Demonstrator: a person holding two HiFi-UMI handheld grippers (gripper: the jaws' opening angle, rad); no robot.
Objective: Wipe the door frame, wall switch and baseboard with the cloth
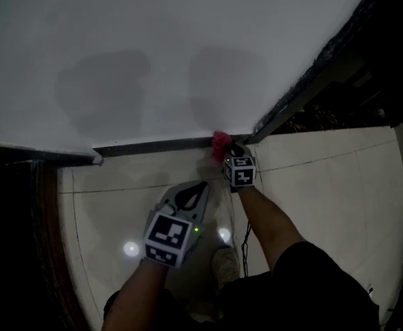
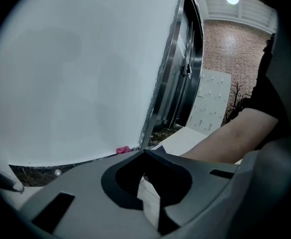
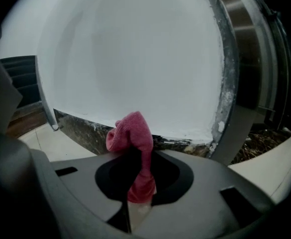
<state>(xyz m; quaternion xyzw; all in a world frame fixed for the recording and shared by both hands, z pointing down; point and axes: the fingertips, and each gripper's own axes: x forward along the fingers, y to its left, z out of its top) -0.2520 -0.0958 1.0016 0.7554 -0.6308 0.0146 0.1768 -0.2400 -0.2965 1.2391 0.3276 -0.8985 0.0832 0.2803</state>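
Head view looks steeply down a broad white wall (image 1: 153, 47) to a pale tiled floor (image 1: 339, 185). A dark baseboard (image 1: 153, 146) runs along the foot of the wall. At its right end it meets the dark metal door frame (image 1: 304, 88), which slants up and away to the right. No wall switch shows in any view.

The right gripper (image 1: 227, 153) is down in that corner, and its jaws are closed on the pink cloth (image 1: 219, 144). In the right gripper view the cloth (image 3: 135, 138) is pinched between the jaw tips. Its bunched upper end stands up in front of the baseboard (image 3: 80, 126), just left of the door frame (image 3: 230, 83). From the head view the cloth seems to touch the baseboard, though contact is hard to confirm.

The left gripper (image 1: 201, 186) hangs above the floor, well short of the wall. Its jaws are closed tip to tip with nothing between them, and only floor shows through the gap behind the tips.

By my reading, the step in hand is wiping the baseboard at its door-frame end. Nothing on the surfaces shows which parts are already clean, so I cannot tell how much is done. The baseboard stretches leftward to another corner and probably needs a pass along it. The switch, wherever it is, lies outside this downward look.
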